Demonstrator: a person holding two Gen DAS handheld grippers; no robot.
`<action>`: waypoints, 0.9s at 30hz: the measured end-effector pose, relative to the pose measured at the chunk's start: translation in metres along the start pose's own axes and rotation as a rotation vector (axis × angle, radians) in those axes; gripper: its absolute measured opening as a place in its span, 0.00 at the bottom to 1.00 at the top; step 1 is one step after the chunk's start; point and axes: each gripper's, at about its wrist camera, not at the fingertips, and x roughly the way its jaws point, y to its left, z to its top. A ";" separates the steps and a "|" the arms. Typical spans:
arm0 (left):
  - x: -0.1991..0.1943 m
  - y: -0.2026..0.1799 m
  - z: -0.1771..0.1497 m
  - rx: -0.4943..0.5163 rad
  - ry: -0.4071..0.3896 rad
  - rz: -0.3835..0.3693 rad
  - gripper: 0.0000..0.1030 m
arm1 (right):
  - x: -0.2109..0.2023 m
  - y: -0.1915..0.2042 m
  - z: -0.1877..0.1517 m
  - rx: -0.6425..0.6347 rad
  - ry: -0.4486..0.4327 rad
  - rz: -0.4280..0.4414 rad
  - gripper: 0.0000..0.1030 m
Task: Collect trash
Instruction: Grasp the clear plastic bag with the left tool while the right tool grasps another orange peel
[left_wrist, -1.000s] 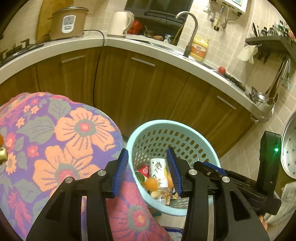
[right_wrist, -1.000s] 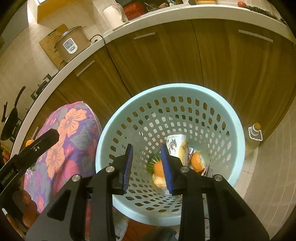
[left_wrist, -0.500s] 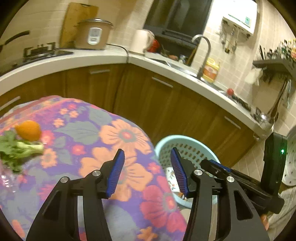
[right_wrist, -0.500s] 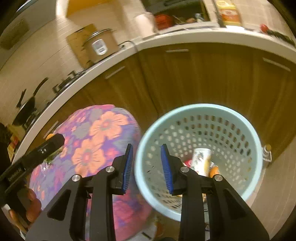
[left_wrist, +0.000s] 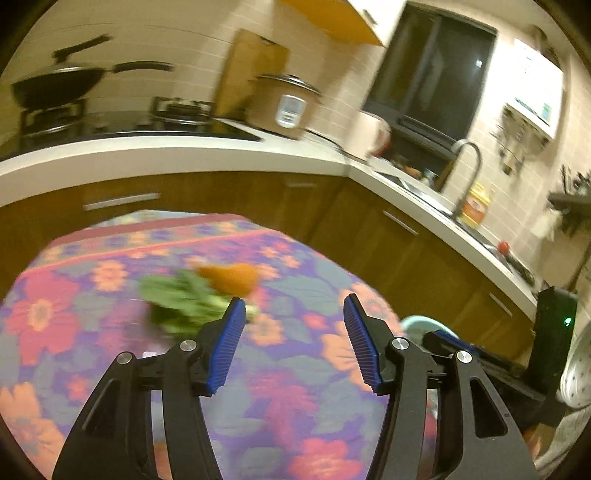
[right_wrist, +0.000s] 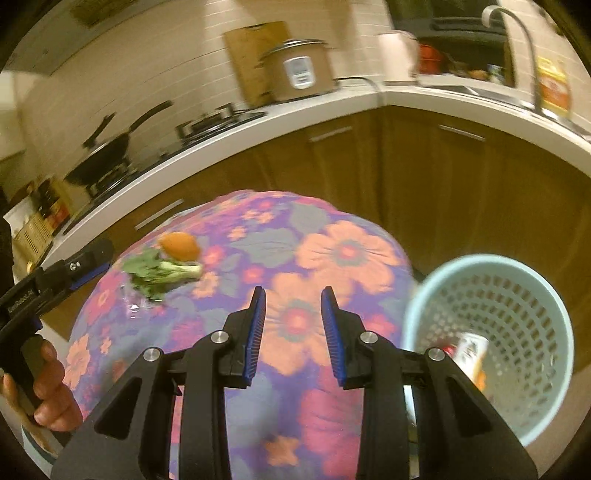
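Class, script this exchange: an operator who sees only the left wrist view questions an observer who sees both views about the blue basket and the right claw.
Operator: I see only a sliver of the basket past the table edge. Is anything in it?
Observer: Yes. The right wrist view looks down into the basket, and a printed can is inside.
Operator: And the right claw? Its fingers are hidden from me.
Observer: The right claw is open and holds nothing, above the flowered tablecloth.
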 end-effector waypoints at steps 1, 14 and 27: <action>-0.005 0.011 0.001 -0.011 -0.007 0.017 0.52 | 0.003 0.007 0.003 -0.012 0.002 0.010 0.29; 0.014 0.112 0.000 -0.158 0.109 0.066 0.51 | 0.075 0.105 0.042 -0.177 0.081 0.120 0.57; 0.063 0.132 -0.013 -0.187 0.206 0.026 0.42 | 0.170 0.127 0.048 -0.089 0.148 0.148 0.66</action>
